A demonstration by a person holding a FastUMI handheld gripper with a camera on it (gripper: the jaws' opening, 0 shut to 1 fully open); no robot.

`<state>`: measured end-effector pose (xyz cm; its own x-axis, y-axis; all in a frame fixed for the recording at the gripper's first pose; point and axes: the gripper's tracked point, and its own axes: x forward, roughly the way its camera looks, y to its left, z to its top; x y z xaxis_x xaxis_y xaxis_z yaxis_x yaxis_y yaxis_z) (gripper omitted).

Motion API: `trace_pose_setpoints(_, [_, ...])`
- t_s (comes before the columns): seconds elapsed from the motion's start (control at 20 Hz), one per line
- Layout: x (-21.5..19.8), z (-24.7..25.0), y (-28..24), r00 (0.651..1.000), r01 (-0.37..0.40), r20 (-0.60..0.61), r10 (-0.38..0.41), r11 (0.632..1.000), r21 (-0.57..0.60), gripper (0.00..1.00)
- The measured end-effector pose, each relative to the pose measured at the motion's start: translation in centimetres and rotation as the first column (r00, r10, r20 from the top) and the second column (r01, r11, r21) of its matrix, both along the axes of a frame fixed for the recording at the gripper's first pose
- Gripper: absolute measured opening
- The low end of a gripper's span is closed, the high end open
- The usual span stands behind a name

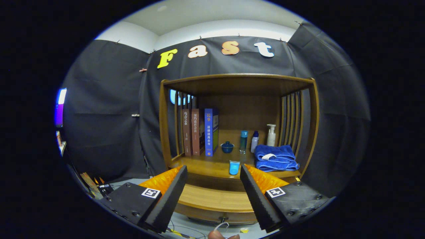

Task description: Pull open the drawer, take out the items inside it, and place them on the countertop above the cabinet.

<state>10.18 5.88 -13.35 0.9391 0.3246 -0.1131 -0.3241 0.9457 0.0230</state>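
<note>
The wooden cabinet stands straight ahead, its countertop forming the floor of an open shelf niche. Below the countertop's front edge runs the drawer's wooden front, with a small handle low between my fingers. I cannot tell whether the drawer is pulled out. My gripper is open and holds nothing, its black fingers with orange backs spread to either side of the drawer front. A small light-blue item lies on the countertop by the front edge, just ahead of the right finger.
On the countertop stand three books, a blue lidded bowl, a teal bottle, a white bottle with a blue cap, a pump bottle and folded blue towels. A fingertip shows under the handle.
</note>
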Motion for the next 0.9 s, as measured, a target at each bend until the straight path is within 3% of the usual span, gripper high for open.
trace_pose_setpoints(0.15, [-0.8, -6.0, -2.2, 0.999, 0.013, -0.029, -0.018, 0.987, -0.16, 1.0])
trace_pose_setpoints(0.3, [-1.9, -11.7, -3.2, 0.996, 0.03, -0.077, -0.049, 0.97, -0.239, 1.0])
trace_pose_setpoints(0.55, [-3.2, -18.7, -3.0, 0.978, 0.096, -0.17, -0.123, 0.982, -0.163, 1.0])
trace_pose_setpoints(0.9, [-1.2, -20.9, -1.7, 0.967, 0.185, -0.162, -0.195, 0.98, -0.077, 1.0])
